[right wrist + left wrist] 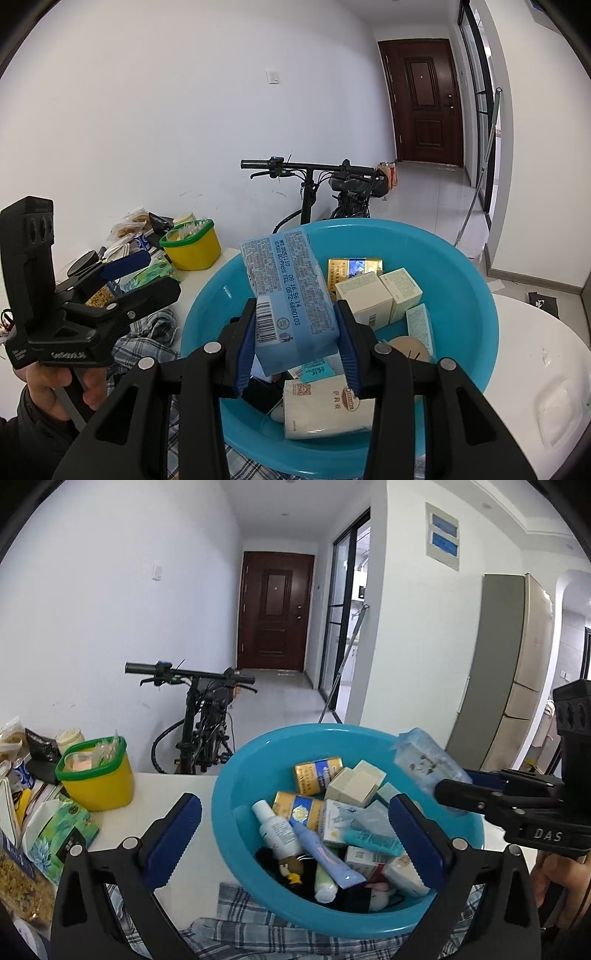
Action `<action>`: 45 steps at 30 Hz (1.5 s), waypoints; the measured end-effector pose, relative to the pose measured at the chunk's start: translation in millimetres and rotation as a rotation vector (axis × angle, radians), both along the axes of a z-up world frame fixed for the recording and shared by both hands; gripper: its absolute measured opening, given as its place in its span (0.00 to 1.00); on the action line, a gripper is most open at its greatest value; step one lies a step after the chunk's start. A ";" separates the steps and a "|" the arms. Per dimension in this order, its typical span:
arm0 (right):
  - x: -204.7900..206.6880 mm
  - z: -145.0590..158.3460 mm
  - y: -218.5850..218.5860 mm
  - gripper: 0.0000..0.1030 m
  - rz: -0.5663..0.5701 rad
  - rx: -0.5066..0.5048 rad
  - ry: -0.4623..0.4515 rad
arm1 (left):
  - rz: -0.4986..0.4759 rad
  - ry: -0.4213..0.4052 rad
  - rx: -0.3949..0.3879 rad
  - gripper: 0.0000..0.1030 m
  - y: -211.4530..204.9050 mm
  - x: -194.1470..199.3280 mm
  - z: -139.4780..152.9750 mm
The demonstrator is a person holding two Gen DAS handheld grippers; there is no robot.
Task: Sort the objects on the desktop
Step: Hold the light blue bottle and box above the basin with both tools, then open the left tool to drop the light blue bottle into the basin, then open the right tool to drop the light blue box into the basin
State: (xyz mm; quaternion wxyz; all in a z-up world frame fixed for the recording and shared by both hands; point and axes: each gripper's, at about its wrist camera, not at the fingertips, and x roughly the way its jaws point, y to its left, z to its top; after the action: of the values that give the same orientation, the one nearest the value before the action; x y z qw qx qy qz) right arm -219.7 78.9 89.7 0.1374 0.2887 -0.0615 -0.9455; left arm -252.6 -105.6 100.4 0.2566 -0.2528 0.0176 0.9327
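A blue basin (227, 812) (465, 280) stands on the white table, filled with several small goods: gold tins (317, 771), cream boxes (369, 295), a white bottle (277, 830) and tubes. My right gripper (297, 350) is shut on a light-blue tissue pack (288, 291) and holds it above the basin; in the left wrist view that pack (421, 760) hangs over the basin's right rim. My left gripper (295, 834) (147, 277) is open wide with nothing gripped. One finger is outside the basin's left rim and the other is over its contents.
A yellow tub with a green rim (99, 779) (195, 247), a green tissue pack (59, 830) and snack bags crowd the table's left side. Plaid cloth (236, 915) lies under the basin's near edge. A bicycle (207, 709) stands behind the table (535, 350).
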 end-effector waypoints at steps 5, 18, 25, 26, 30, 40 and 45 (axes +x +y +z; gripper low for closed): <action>-0.6 -0.8 -1.8 0.38 0.000 0.003 -0.005 | 0.016 -0.016 0.015 1.00 -7.2 -4.0 -1.2; 1.3 2.2 -5.7 0.38 0.004 0.007 0.005 | 0.004 -0.031 0.015 1.00 -5.6 -4.8 -0.4; 2.3 5.2 -11.8 0.38 -0.006 0.046 0.001 | 0.012 -0.039 0.004 1.00 -6.0 -7.1 -1.1; 3.2 6.4 -13.2 0.38 -0.004 0.051 0.004 | 0.009 -0.038 0.005 1.00 -6.0 -7.1 -0.9; 2.8 6.1 -16.2 0.38 0.000 0.057 0.001 | 0.016 -0.031 -0.001 1.00 -6.9 -6.7 -1.6; 3.1 6.1 -16.5 0.38 -0.024 0.077 -0.002 | 0.008 -0.033 -0.015 1.00 -5.6 -4.0 -0.8; 2.7 8.9 -11.6 0.88 -0.073 0.084 0.014 | 0.045 -0.022 -0.052 1.00 -3.7 -5.1 -3.6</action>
State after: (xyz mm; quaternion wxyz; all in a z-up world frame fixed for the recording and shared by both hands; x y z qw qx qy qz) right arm -217.0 67.3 98.6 0.0908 0.2852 -0.0314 -0.9536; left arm -257.7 -109.3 96.9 0.2291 -0.2698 0.0335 0.9346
